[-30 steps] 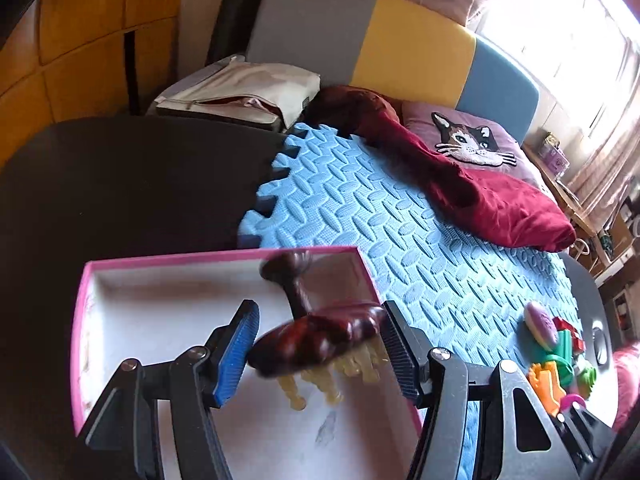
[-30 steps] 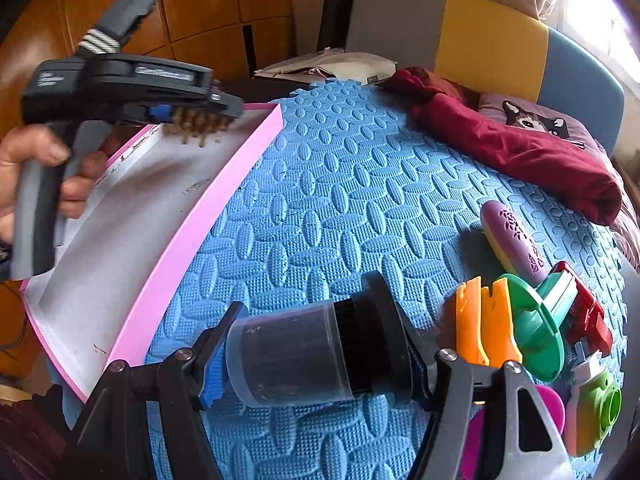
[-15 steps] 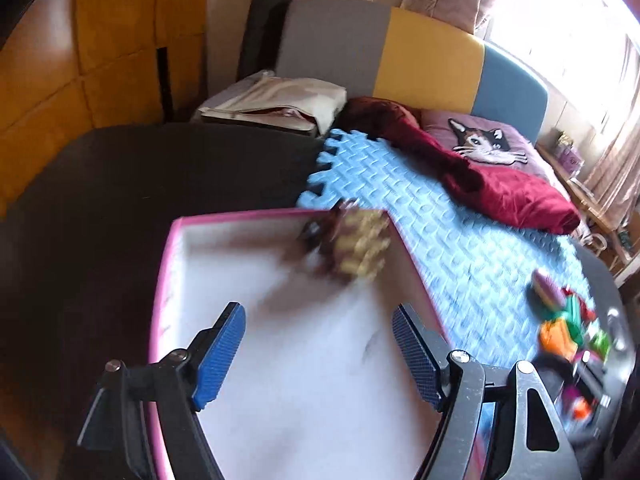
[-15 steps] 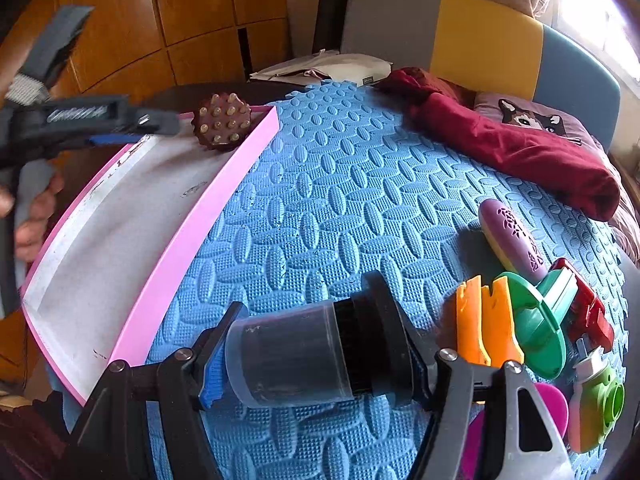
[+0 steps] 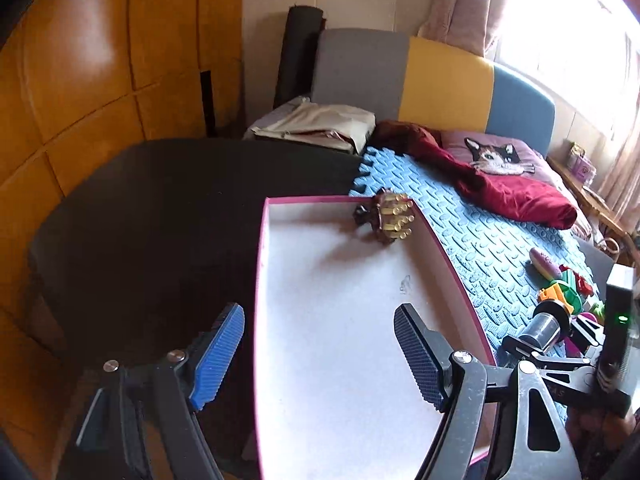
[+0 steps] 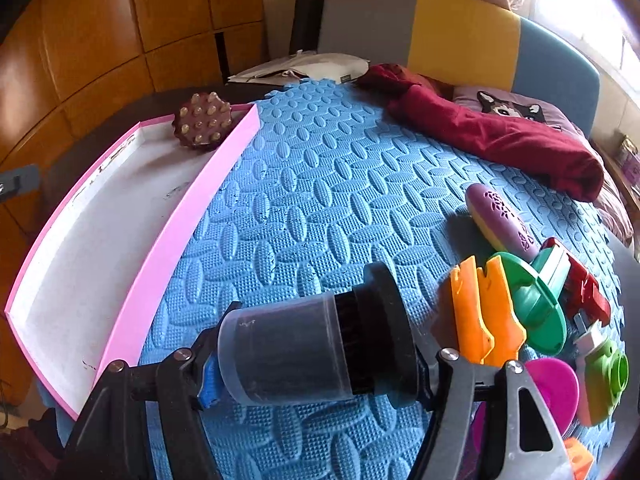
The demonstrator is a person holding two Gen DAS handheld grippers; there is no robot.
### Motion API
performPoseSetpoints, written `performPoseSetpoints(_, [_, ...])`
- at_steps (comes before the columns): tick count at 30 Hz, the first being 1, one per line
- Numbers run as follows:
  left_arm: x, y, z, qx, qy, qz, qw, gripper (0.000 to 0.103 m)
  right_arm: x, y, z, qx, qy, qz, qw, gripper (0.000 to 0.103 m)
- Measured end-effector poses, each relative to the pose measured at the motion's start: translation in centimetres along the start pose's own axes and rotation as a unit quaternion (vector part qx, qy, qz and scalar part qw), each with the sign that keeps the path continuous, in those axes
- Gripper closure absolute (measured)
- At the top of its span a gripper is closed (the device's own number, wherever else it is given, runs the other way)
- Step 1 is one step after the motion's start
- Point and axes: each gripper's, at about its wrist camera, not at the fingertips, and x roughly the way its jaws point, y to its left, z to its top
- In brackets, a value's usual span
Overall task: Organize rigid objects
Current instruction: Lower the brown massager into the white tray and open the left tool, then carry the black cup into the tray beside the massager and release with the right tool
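the left tool [image 5: 320, 360] has just opened wide, empty; the brown knobbed massage brush [image 5: 386, 220] lies in the shallow pink-rimmed white tray [image 6: 120, 320]. the right tool [image 6: 316, 360] grips a cylindrical black brush with clear cap [image 6: 312, 348]: carry it over the rim and release low.

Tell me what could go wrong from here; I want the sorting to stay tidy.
The brown brush leans in the far corner of the pink tray against its rim, so a nudge might tip it onto the blue mat. The right claw grips a round black brush by its smooth clear cap, which could slip. The tray's near end seems to overhang the mat's edge; added weight there could tilt it.
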Motion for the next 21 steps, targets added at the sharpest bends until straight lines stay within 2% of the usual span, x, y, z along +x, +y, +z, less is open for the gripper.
performPoseSetpoints(9, [-1.7, 1.8, -0.9, -0.010, -0.018, 0.016, 0.9997, 0.023, -0.5, 0.7, -0.5, 0.016, -0.010, -0.033, 0.999, 0.034])
performPoseSetpoints(14, [-1.9, 2.7, -1.4, -0.016, -0.018, 0.016, 0.9996, 0.023, -0.6, 0.9, 0.1, 0.025, 0.003, -0.042, 0.999, 0.034])
performPoseSetpoints(17, [-1.7, 3.1, -1.4, -0.021, -0.017, 0.014, 0.9995, 0.023, -1.5, 1.3, 0.9, 0.032, -0.009, -0.040, 0.999, 0.034])
performPoseSetpoints(21, [-1.6, 3.5, -1.6, -0.027, -0.017, 0.010, 0.9994, 0.023, -3.0, 2.7, 2.8, 0.034, -0.032, -0.012, 0.999, 0.034])
